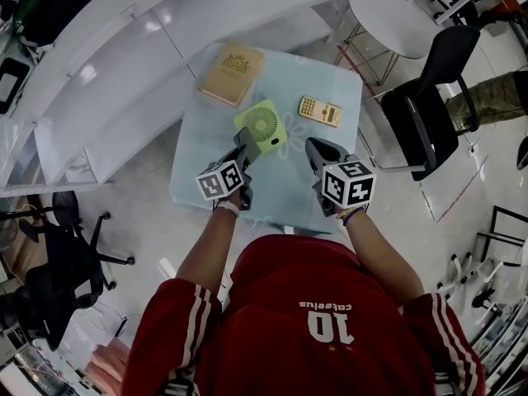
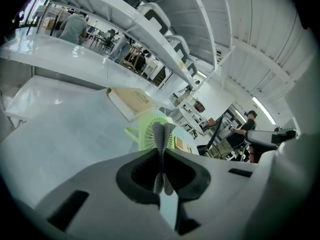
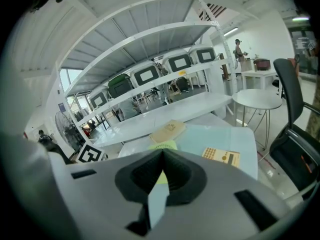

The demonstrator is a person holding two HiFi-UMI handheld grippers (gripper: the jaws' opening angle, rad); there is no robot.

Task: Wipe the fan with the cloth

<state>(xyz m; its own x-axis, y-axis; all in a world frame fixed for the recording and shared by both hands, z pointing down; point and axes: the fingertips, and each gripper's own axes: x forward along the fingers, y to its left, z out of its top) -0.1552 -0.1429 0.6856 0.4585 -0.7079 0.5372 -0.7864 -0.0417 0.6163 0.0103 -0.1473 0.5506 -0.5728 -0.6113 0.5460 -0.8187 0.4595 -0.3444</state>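
Observation:
A light green desk fan lies on the pale glass table, face up. My left gripper hovers at the fan's near-left edge, its jaws pressed together with nothing between them. In the left gripper view the shut ribbed fingertips stand right in front of the fan. My right gripper hangs to the right of the fan, also shut and empty. The right gripper view shows only the fan's top above its closed jaws. No cloth shows in any view.
A tan book lies at the table's far left, a yellow calculator at the far right. White shelving runs along the left. A black chair and a round white table stand to the right.

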